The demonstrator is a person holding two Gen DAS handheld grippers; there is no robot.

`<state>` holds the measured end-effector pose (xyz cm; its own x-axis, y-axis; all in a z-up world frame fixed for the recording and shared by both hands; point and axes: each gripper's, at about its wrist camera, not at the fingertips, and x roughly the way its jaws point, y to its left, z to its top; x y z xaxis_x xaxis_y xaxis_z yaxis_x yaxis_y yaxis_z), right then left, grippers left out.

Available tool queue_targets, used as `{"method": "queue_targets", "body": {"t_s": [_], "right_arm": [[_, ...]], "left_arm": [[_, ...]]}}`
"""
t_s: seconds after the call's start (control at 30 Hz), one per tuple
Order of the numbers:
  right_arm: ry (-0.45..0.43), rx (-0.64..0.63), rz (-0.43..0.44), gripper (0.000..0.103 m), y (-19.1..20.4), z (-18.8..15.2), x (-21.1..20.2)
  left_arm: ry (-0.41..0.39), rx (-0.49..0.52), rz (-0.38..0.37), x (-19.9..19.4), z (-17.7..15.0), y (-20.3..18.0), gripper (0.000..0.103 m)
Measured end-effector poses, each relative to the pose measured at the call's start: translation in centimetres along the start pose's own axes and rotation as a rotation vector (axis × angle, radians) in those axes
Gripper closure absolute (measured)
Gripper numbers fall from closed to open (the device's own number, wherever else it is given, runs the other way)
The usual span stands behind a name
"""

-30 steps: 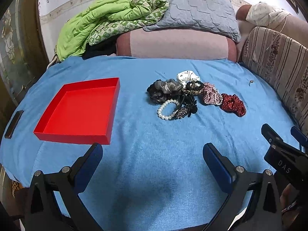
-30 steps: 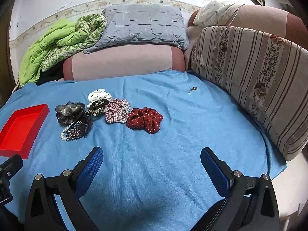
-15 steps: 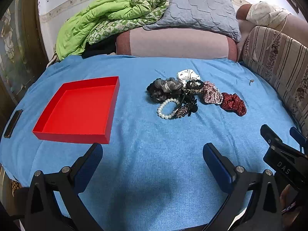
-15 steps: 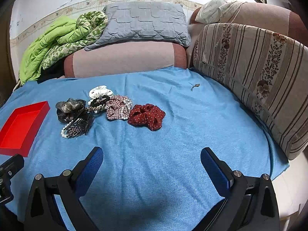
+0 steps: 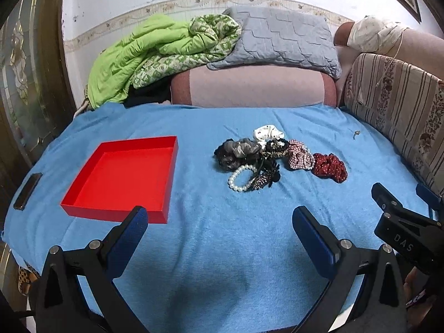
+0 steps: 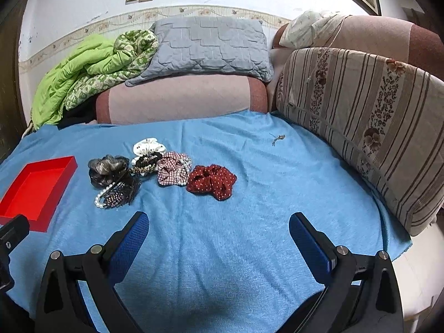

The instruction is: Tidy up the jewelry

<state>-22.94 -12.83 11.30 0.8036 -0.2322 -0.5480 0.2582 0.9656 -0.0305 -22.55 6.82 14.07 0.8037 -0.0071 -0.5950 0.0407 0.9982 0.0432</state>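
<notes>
1. While nothing has been picked up yet, the blue cloth (image 5: 222, 249) fills both views, spread over a bed or sofa with cushions at twelve o'clock.
2. The red tray (image 5: 122, 177) sits at about ten o'clock in the left view, bare inside; in the right view only part of it shows, at nine o'clock.
3. The left tongs (image 5: 219, 227) and the right tongs (image 6: 217, 229) both hover low over the cloth, jaws spread wide with nothing between them.
4. The pile of hair ties and jewelry (image 5: 266, 161) lies at about one o'clock of the left view's centre, well apart from the tray.
5. The red dotted hair tie (image 6: 212, 180) is the piece nearest the right tongs; the pearl bracelet (image 5: 241, 179) is the closest to the left tongs.
6. I judge this the opening step: reaching for a first piece. The next move calls for lowering onto one loose item at the pile's edge without dragging its tangled neighbours.
7. Only the left view shows the dark phone-like slab (image 5: 27, 191) at nine o'clock and the right tool's body; the right view shows the red hair tie lying clear of the pile, and a tiny object (image 6: 278, 138) alone near one o'clock, too small to identify.
</notes>
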Motion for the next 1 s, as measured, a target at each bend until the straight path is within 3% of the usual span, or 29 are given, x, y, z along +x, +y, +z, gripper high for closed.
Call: {"method": "queue_targets", "body": {"t_s": [0.37, 0.7, 0.8, 1.0], "right_arm": [[-0.073, 0.007, -0.016, 0.000, -0.3, 0.4, -2.6], [-0.119, -0.013, 0.033, 0.000, 0.1, 1.1, -4.1], [-0.129, -0.020, 0.030, 0.000, -0.4, 1.5, -4.2], [-0.084, -0.013, 0.055, 0.000, -1.7, 2.8, -1.6]], "left_arm": [[-0.050, -0.009, 0.014, -1.9, 0.0, 0.5, 0.000], [-0.108, -0.043, 0.076, -4.0, 1.4, 2.2, 0.000], [-0.124, -0.038, 0.090, -3.4, 2.4, 2.8, 0.000], [-0.076, -0.030, 0.085, -0.3, 3.9, 4.2, 0.000]]}}
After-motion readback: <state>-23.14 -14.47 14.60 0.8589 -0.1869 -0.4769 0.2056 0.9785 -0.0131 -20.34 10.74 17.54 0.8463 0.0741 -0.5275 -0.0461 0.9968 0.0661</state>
